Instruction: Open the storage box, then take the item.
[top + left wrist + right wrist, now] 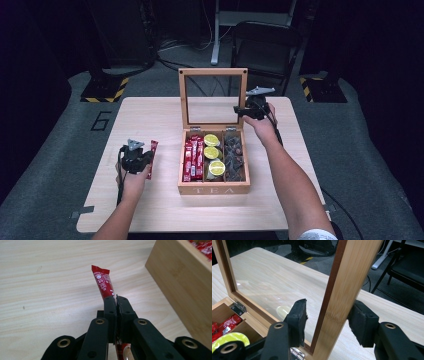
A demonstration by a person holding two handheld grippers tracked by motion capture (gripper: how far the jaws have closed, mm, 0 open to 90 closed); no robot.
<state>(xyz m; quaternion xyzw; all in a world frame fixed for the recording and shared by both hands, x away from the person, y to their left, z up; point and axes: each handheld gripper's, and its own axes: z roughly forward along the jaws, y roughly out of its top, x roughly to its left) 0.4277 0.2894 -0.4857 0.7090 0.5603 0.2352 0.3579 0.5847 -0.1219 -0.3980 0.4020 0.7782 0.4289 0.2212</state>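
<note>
A dark room is seen. Beyond the tongs, a black chair point(265, 42) is set on grey floor point(360, 150) marked 6 point(101, 121).

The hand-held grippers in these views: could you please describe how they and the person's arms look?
Each hand-held gripper, left and right, is black, with a grey three-cornered plate on top and a black cable trailing along the forearm. Brass-coloured rivets dot the jaw links, and the right one's pads look worn. The forearms are bare; a white sleeve edges the right arm.

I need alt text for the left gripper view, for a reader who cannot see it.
The left gripper pinches a red sachet between closed black jaws, above a pale wooden table. A wooden box stands at the right.
</note>
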